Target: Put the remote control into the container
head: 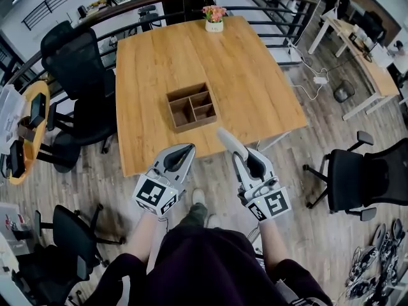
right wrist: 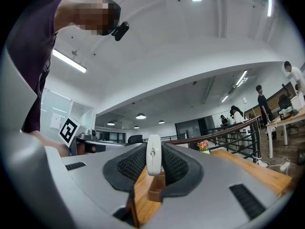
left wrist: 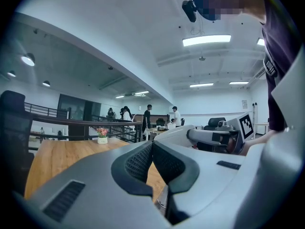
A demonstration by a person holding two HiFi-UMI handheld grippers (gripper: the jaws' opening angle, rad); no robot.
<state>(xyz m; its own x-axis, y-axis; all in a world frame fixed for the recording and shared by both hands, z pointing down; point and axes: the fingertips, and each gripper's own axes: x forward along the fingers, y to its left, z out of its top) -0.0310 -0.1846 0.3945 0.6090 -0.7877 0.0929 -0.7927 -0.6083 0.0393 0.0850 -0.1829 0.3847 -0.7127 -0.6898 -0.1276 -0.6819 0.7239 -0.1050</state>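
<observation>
A white remote control [head: 229, 141] sticks out forward from my right gripper [head: 238, 158], whose jaws are shut on it; both hover over the floor just short of the table's near edge. In the right gripper view the remote [right wrist: 153, 155] stands on edge between the pads. The wooden container [head: 194, 126], split into compartments and holding nothing, sits mid-table ahead; through the jaws it shows as the container [right wrist: 156, 191]. My left gripper [head: 187, 149] is shut on nothing beside the right one; its pads [left wrist: 143, 160] meet.
The wooden table [head: 255, 75] carries a small flower pot [head: 214, 18] at its far edge. Black office chairs stand left [head: 80, 75] and right [head: 357, 177]. A curved railing [head: 115, 11] runs behind the table. Several people [left wrist: 147, 116] stand far off.
</observation>
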